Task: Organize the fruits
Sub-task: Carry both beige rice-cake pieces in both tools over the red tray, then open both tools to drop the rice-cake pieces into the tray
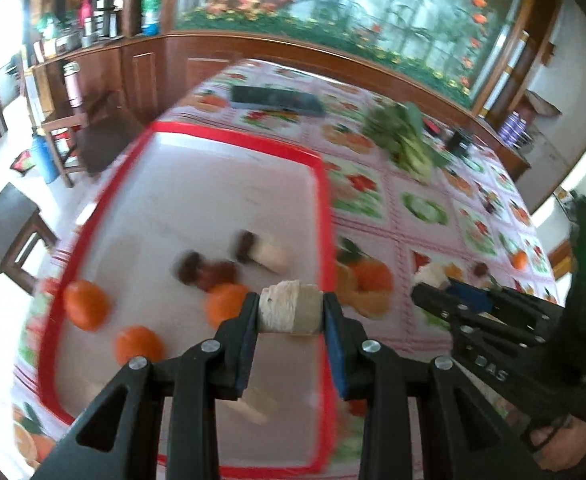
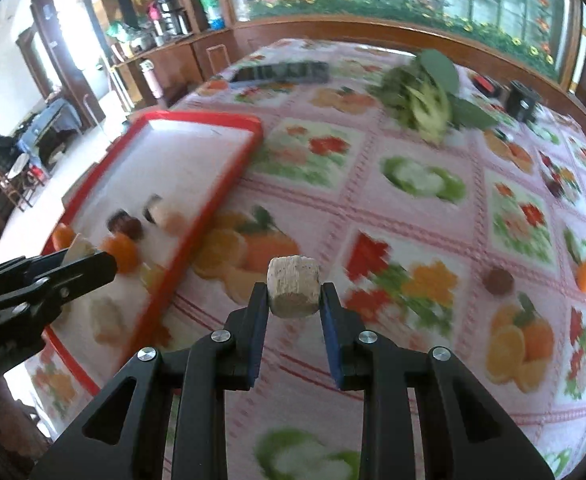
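Left gripper (image 1: pixel 291 312) and right gripper (image 2: pixel 294 292) each clamping a pale chunk, beside red-rimmed tray (image 1: pixel 325 200).

My right gripper (image 2: pixel 294 294) clamped a pale cut piece (image 2: pixel 293 286) above the fruit-print tablecloth (image 2: pixel 413 208). The red-rimmed tray (image 2: pixel 229 184) lay left, holding oranges (image 2: pixel 121 252). My left gripper (image 2: pixel 81 266) entered at left.

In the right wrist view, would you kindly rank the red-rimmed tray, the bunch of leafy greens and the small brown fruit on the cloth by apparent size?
1. Red-rimmed tray
2. Leafy greens
3. Small brown fruit

The ranking holds despite their differing distances.
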A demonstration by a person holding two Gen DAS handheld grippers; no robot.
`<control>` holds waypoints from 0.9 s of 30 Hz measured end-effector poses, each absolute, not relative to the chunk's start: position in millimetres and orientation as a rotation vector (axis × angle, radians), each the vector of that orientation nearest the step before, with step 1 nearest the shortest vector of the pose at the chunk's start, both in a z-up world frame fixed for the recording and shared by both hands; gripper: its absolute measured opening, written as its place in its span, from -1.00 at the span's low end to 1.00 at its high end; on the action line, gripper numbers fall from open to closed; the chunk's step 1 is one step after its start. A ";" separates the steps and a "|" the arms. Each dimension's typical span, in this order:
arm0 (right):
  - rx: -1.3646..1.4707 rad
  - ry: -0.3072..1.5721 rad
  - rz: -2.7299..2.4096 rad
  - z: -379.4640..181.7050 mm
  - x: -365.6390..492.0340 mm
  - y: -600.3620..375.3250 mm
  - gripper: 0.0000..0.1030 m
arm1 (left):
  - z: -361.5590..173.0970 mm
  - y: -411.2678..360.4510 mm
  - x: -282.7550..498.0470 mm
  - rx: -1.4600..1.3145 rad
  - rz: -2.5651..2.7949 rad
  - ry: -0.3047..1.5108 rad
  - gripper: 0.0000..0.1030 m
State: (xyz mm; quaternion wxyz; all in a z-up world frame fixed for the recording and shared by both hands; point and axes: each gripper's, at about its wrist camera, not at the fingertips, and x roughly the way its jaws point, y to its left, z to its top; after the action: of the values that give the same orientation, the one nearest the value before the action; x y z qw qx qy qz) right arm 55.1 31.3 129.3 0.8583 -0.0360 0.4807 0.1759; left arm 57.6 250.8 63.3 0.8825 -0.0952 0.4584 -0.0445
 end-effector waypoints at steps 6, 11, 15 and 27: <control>-0.092 0.985 0.420 134.4 79.0 75.6 -0.51 | 59.1 289.7 85.1 -0.193 0.010 0.956 -0.34; -0.105 0.982 0.452 128.5 102.5 110.5 -0.51 | 45.8 311.7 109.5 -0.229 0.080 0.983 -0.34; -0.116 0.987 0.461 121.4 119.1 130.9 -0.51 | 36.0 319.2 122.8 -0.237 0.108 0.994 -0.34; -0.163 1.039 0.474 95.4 141.5 151.7 -0.51 | 17.8 331.1 142.6 -0.241 0.156 1.029 -0.34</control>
State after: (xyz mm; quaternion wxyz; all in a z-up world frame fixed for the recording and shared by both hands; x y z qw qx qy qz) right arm 141.5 151.7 95.4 0.8383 -0.0771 0.4911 0.2240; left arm 142.6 331.1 17.8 0.8608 -0.1150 0.4903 0.0741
